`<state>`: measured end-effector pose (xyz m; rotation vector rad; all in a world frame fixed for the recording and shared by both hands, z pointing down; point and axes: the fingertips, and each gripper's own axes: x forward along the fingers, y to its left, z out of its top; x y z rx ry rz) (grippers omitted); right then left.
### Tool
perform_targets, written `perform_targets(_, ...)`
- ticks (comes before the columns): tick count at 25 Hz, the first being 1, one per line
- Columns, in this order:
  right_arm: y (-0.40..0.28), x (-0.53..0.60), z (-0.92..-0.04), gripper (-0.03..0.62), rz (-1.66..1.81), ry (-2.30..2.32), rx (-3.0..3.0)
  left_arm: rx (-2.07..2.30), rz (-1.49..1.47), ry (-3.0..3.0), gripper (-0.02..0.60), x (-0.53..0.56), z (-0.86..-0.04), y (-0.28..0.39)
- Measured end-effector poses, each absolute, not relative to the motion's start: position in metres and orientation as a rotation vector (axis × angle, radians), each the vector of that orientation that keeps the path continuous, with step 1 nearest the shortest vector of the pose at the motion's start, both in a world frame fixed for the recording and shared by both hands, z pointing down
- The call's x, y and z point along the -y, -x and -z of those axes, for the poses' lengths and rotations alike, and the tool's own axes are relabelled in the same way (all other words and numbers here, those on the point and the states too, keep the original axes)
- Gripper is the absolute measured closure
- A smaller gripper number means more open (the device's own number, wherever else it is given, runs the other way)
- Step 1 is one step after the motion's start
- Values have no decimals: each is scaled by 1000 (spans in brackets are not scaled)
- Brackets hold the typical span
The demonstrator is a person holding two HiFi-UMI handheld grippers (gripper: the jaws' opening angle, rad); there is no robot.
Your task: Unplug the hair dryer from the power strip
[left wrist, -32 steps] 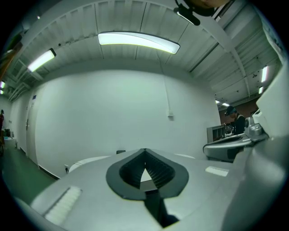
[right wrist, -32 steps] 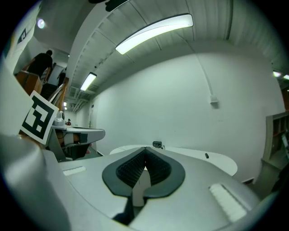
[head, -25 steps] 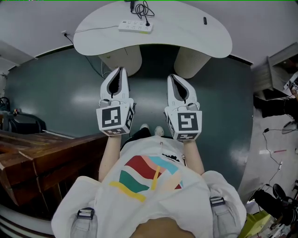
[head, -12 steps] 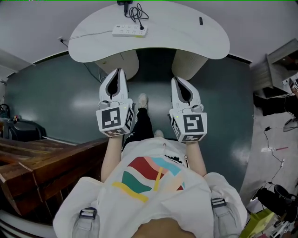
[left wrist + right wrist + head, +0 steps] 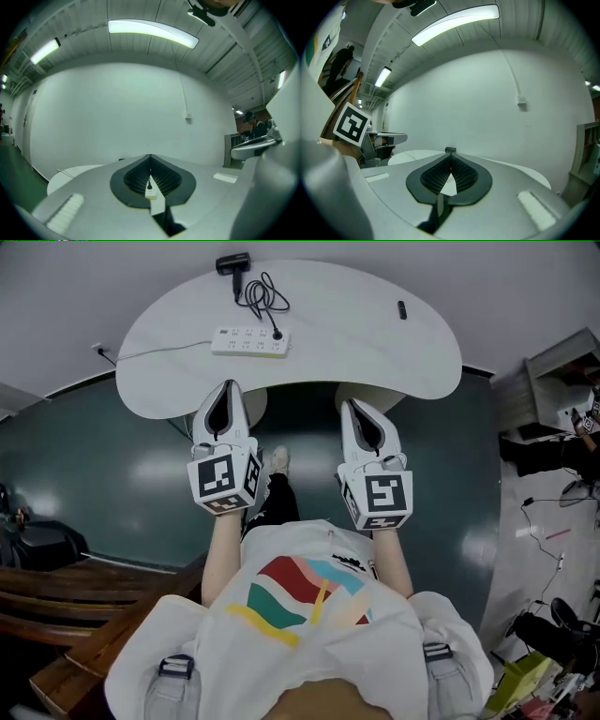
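A white power strip [image 5: 248, 341] lies on the white oval table [image 5: 375, 343], with a black plug [image 5: 277, 334] in its right end. The plug's black cord [image 5: 262, 296] coils back to a black hair dryer [image 5: 232, 263] at the table's far edge. My left gripper [image 5: 227, 390] is shut and empty, held level just short of the table's near edge, below the strip. In the left gripper view the strip [image 5: 150, 191] and plug show through the slit of the shut gripper [image 5: 150, 159]. My right gripper [image 5: 354, 407] is shut and empty too, to the right; it [image 5: 450, 158] points over the table.
A small dark object [image 5: 401, 308] lies on the table's right part. Two pale table legs [image 5: 361, 399] stand under the top. A white cable runs to a wall socket [image 5: 97, 350] at the left. A wooden bench [image 5: 47, 582] is at lower left, and a shelf with clutter [image 5: 553, 381] at the right.
The person has walked towards the table. Both shut grippers have come forward to its near edge, and the hair dryer has come fully into the head view.
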<state>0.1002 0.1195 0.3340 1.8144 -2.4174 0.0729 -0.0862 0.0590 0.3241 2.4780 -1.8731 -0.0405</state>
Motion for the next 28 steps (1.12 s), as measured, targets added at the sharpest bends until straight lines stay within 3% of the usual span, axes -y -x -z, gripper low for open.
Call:
perform_targets(13,-49,80,-300,582,-64,-1878,2378,1763,-16,-2540,583,144,-323,128)
perform_targets(28,-58,157,-303,582,-82,-1725,2507,1795,-64,-2496,583,199,-331,100)
